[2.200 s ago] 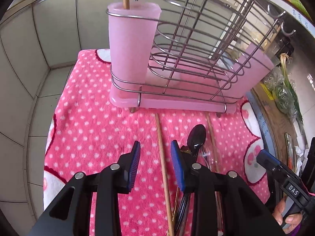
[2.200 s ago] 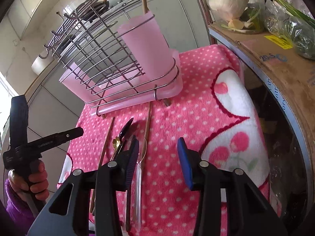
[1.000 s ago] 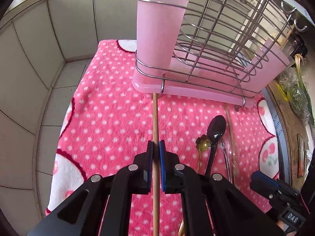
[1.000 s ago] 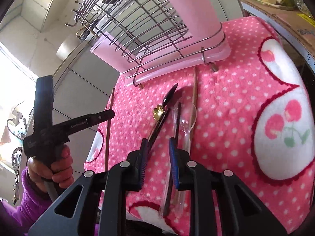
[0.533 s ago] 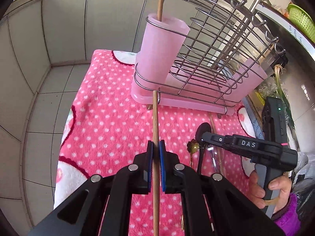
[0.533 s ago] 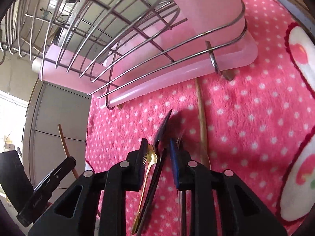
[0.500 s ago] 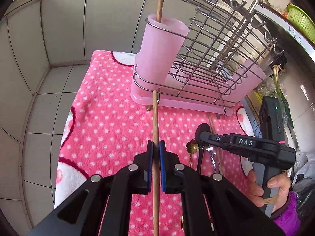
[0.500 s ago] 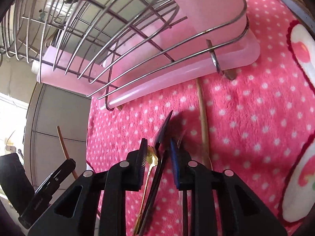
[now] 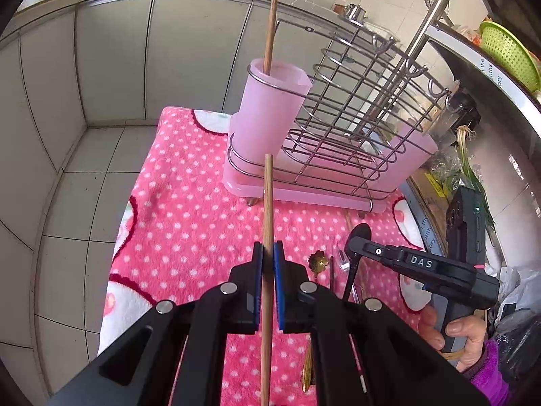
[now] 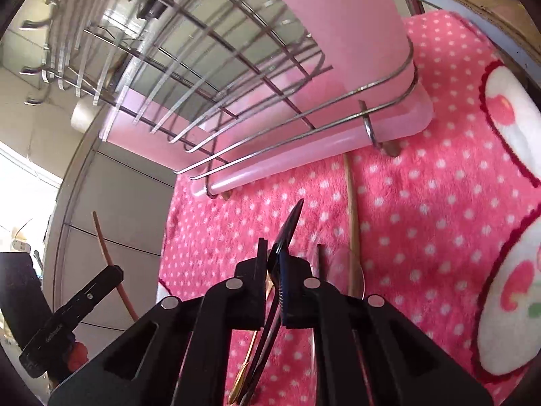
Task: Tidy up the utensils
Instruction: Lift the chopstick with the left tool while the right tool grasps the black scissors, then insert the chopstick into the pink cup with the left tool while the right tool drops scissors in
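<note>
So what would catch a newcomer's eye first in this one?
Probably the pink polka-dot towel covering the surface, with the wire rack and its pink cup standing at the far end. Next, the left gripper shut on a wooden chopstick, and the right gripper shut on a black spoon.
</note>
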### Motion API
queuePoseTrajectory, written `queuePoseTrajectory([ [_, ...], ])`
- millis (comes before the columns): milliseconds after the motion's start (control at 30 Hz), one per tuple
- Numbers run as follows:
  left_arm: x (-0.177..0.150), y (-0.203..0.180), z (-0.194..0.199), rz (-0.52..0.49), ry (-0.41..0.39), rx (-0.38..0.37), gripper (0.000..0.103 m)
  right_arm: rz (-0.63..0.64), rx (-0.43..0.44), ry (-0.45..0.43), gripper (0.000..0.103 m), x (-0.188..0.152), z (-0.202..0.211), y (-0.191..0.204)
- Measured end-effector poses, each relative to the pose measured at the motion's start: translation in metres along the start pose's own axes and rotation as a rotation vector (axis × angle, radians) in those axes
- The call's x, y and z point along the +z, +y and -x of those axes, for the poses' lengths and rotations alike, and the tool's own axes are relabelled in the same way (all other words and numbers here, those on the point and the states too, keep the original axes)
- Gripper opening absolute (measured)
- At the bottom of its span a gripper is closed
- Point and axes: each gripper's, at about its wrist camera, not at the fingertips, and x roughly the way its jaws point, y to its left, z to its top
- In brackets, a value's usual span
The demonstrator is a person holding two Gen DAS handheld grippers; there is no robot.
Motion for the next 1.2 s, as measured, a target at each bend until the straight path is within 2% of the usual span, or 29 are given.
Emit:
queuePoseTrajectory([
  [233,0.001,-0.009,0.038,-0.014,-0.110,-0.009,0.006,0.092,0.048,-0.156,0.004,-0.013,0.061,0.024],
  [600,0.024,-0.021,0.097,-0.026,-0.280,-0.024,0.006,0.282,0.032,-0.472,0.004,-0.022,0.170,0.064],
  [733,0.038,-0.023,0.113,-0.032,-0.324,-0.021,0.006,0.339,0.015,-0.578,0.004,-0.015,0.200,0.076],
  [1200,0.116,-0.028,0.169,-0.034,-0.488,-0.023,0.006,0.430,-0.024,-0.823,0.004,0.050,0.239,0.107],
])
